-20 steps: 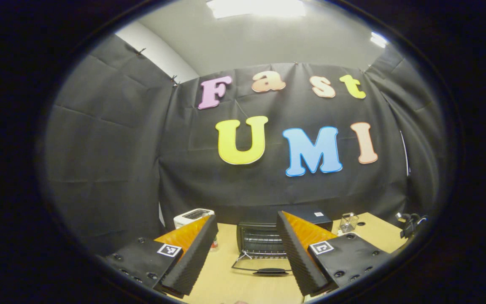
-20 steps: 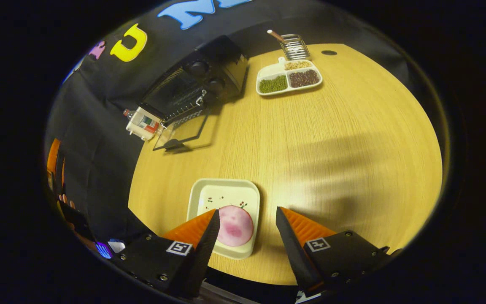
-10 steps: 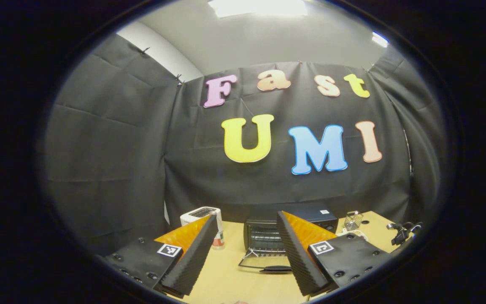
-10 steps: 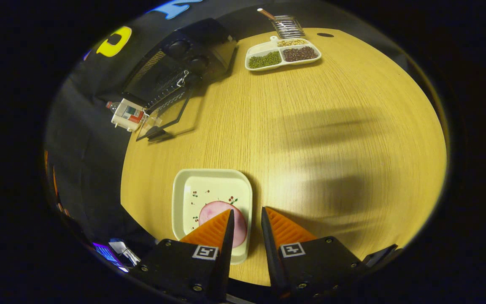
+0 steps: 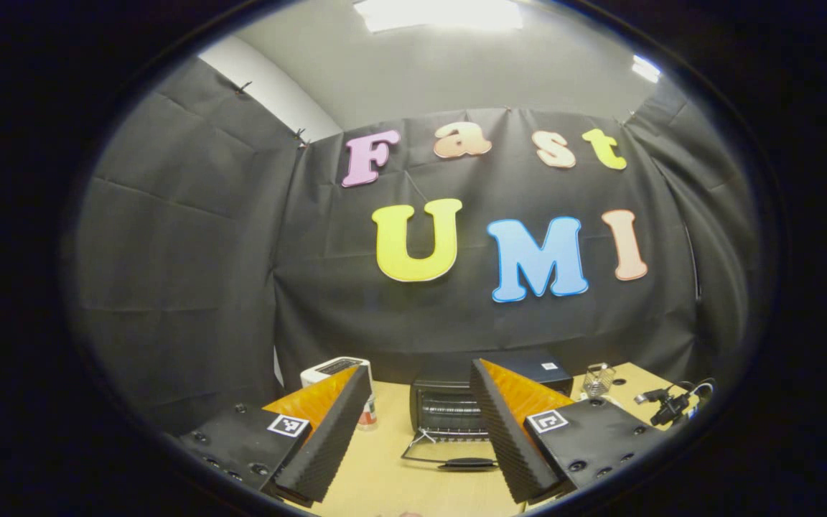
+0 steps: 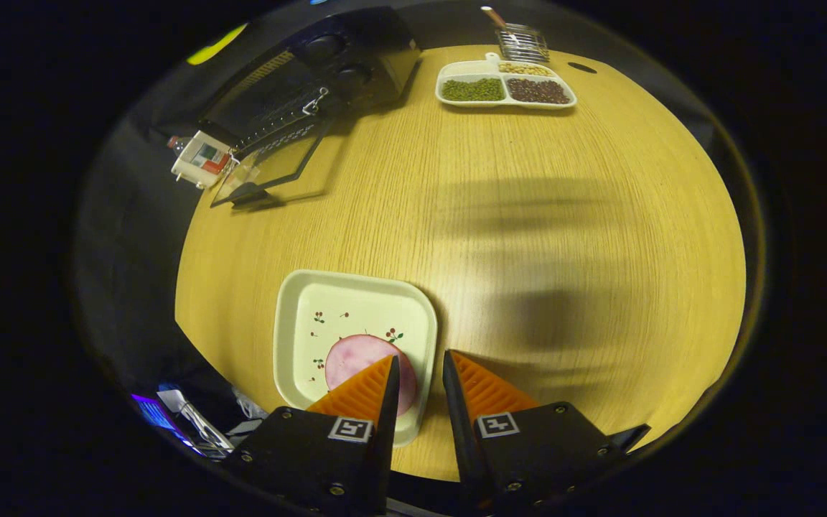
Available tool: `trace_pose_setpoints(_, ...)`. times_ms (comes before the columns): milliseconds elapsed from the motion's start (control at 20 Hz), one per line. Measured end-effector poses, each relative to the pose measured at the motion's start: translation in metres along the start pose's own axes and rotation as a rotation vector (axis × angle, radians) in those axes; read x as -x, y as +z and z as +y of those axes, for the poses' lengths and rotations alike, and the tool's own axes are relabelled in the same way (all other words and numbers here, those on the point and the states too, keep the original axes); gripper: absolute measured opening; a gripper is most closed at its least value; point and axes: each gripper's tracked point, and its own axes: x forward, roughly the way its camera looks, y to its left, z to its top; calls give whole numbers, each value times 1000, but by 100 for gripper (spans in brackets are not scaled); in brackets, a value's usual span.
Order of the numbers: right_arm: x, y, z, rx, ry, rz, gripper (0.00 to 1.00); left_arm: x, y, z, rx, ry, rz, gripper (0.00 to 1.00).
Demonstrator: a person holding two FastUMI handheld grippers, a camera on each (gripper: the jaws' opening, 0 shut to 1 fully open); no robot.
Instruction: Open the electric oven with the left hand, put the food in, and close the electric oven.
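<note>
The black electric oven (image 5: pixel 449 406) stands at the back of the wooden table (image 6: pixel 528 215), its glass door (image 6: pixel 270 169) folded down flat with the handle (image 5: pixel 467 464) toward me. My left gripper (image 5: pixel 420 368) is open and empty, held well short of the oven. At the near table edge sits a cream square plate (image 6: pixel 334 309) carrying a round pink slice of food (image 6: pixel 356 355). My right gripper (image 6: pixel 421 356) is shut on the plate's right rim, its left finger over the food.
A white toaster (image 5: pixel 331 370) and a small bottle (image 5: pixel 367 416) stand left of the oven. To the oven's right are a divided white dish of beans (image 6: pixel 503 86) and a wire basket (image 6: pixel 521 43). A broad stretch of bare table separates plate and oven.
The right gripper went from open above the plate to shut on its rim, and the view has swung slightly. The left gripper only drifted a little and stays open.
</note>
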Motion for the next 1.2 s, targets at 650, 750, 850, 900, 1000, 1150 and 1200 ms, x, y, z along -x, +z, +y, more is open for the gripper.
trace_pose_setpoints(650, 3, -9, 12, -273, 300, 76, 0, 0, 8, 4, 11, 18, -22, 99)
trace_pose_setpoints(750, 7, -11, 13, -338, 352, 75, 0, 1, 7, 1, 11, 15, -18, 99)
trace_pose_setpoints(850, 9, -10, 17, -365, 397, 60, 0, 1, 7, -5, 13, 9, -15, 99)
trace_pose_setpoints(900, 10, -9, 19, -369, 420, 56, 1, 1, 7, -7, 13, 6, -17, 99)
trace_pose_setpoints(1000, 16, -7, 25, -378, 463, 43, 0, 1, 9, -12, 12, 2, -21, 99)
trace_pose_setpoints(1150, 23, -2, 33, -394, 503, 29, 0, 3, 11, -20, 10, -3, -24, 99)
trace_pose_setpoints(1200, 25, 0, 35, -405, 510, 23, 0, 2, 12, -22, 7, -4, -25, 99)
